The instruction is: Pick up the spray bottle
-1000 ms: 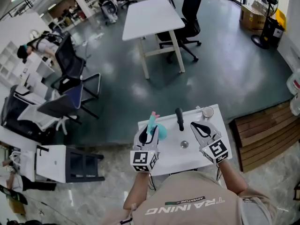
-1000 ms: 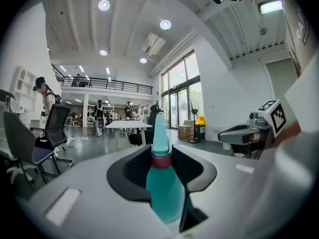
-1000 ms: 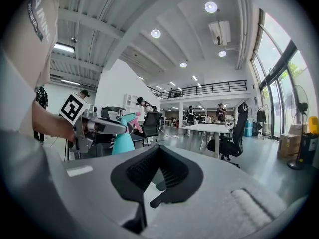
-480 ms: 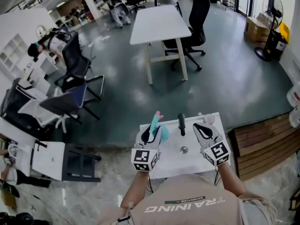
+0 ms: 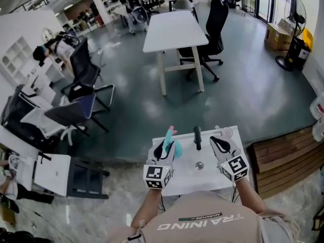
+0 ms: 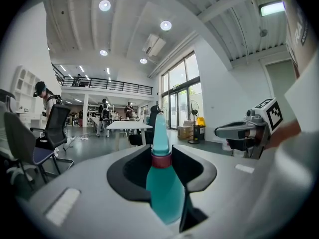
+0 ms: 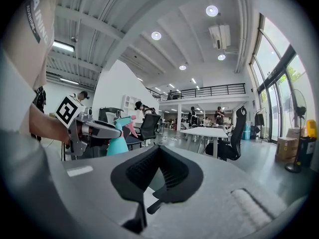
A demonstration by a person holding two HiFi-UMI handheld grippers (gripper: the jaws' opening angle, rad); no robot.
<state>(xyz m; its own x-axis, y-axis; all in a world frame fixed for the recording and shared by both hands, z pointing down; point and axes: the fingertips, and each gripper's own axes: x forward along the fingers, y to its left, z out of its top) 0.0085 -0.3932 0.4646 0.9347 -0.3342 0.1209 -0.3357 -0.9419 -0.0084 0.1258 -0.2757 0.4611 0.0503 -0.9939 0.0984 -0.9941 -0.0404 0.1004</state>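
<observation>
One bottle (image 6: 164, 193), upright at tabletop (image 5: 205, 178) left edge, clamped in left hand-held gripper (image 5: 163, 148); right hand-held gripper (image 5: 217, 143) closed, empty. Hold squeeze firm, lift straight, no tilt.

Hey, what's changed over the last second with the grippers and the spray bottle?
Nothing was grabbed, released or visibly moved. The left gripper stays shut on the teal spray bottle. The right gripper stays empty, jaws together. The black object keeps its place on the white table. Only the head view's framing shifted slightly.
</observation>
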